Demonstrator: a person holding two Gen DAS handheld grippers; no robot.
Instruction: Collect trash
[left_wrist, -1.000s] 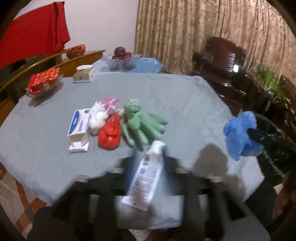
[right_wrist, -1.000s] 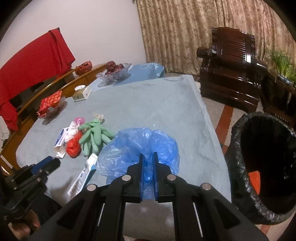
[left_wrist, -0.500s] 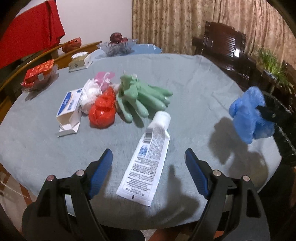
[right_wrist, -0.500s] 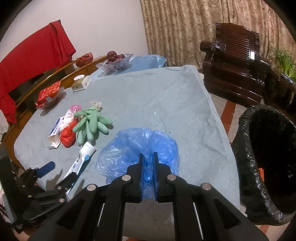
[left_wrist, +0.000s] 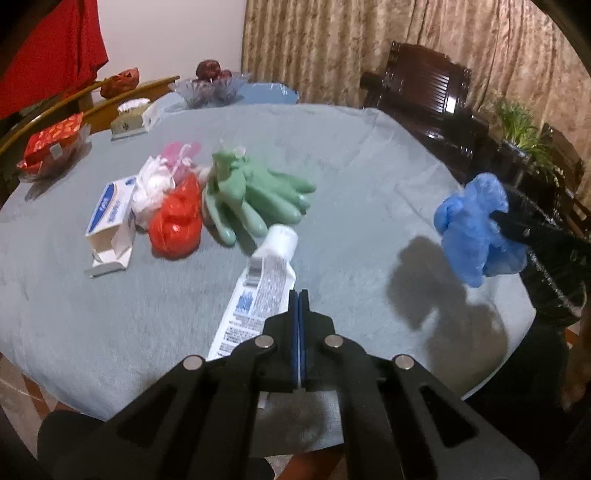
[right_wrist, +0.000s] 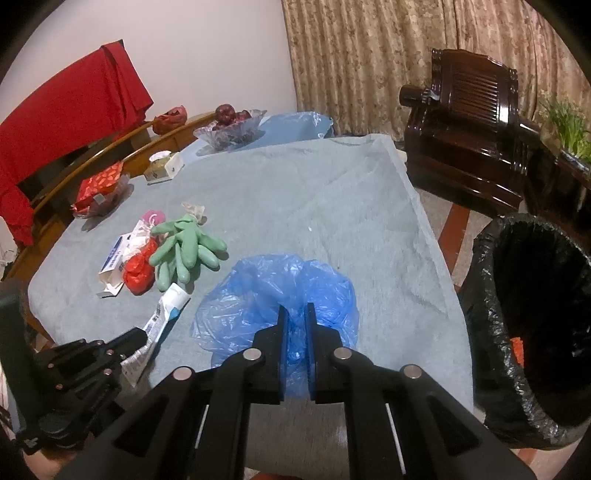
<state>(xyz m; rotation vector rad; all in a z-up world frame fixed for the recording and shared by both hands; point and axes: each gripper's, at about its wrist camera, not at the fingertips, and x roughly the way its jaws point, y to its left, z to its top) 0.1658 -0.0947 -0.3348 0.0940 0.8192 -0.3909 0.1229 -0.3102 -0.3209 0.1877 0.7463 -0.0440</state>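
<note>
the blue plastic bag (right_wrist: 277, 299) is hanging mid-frame, pinched in the right gripper (right_wrist: 295, 314), needing a wide carry to the black bin (right_wrist: 491, 332) at right, while the left gripper (left_wrist: 298, 314) is sitting closed over the white tube (left_wrist: 264, 280), grip unclear.

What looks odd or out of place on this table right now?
The small white and blue carton lies on its side with an end flap torn open, among a clump of litter: crumpled red bag, green rubber gloves, flattened tube. Otherwise nothing looks spilled.
</note>
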